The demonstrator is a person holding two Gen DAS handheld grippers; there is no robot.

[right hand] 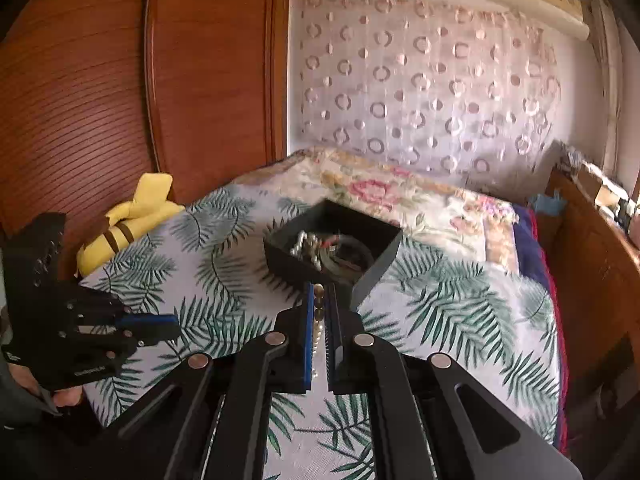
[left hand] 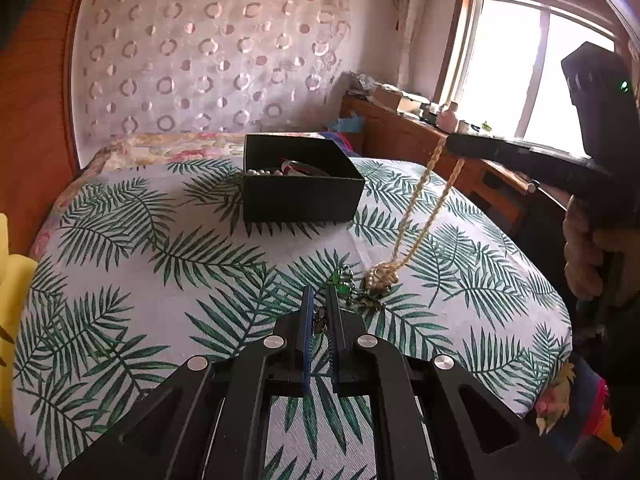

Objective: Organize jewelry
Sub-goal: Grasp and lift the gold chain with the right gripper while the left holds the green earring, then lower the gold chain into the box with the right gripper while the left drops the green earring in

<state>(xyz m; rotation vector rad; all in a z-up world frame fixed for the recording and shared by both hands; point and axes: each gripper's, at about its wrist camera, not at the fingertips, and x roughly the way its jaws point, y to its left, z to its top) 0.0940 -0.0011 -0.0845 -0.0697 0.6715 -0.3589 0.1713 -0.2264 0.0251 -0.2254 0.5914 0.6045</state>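
Note:
A black open box (left hand: 300, 184) (right hand: 332, 244) sits on the palm-leaf cloth and holds pearls and other jewelry. My right gripper (right hand: 320, 292) is shut on a gold bead necklace (left hand: 424, 208) (right hand: 319, 312), which hangs in two strands from it down to a heap on the cloth (left hand: 382, 276). My left gripper (left hand: 318, 292) is low over the cloth, shut on a dark chain with green stones (left hand: 342, 280) that lies beside the gold heap. The right gripper also shows in the left wrist view (left hand: 452, 146), and the left gripper shows in the right wrist view (right hand: 176, 326).
A yellow plush toy (right hand: 132, 216) lies at the cloth's left edge by a wooden wardrobe (right hand: 120, 80). A floral bedspread (right hand: 400, 196) lies behind the box. A wooden desk with clutter (left hand: 408, 120) stands under the window on the right.

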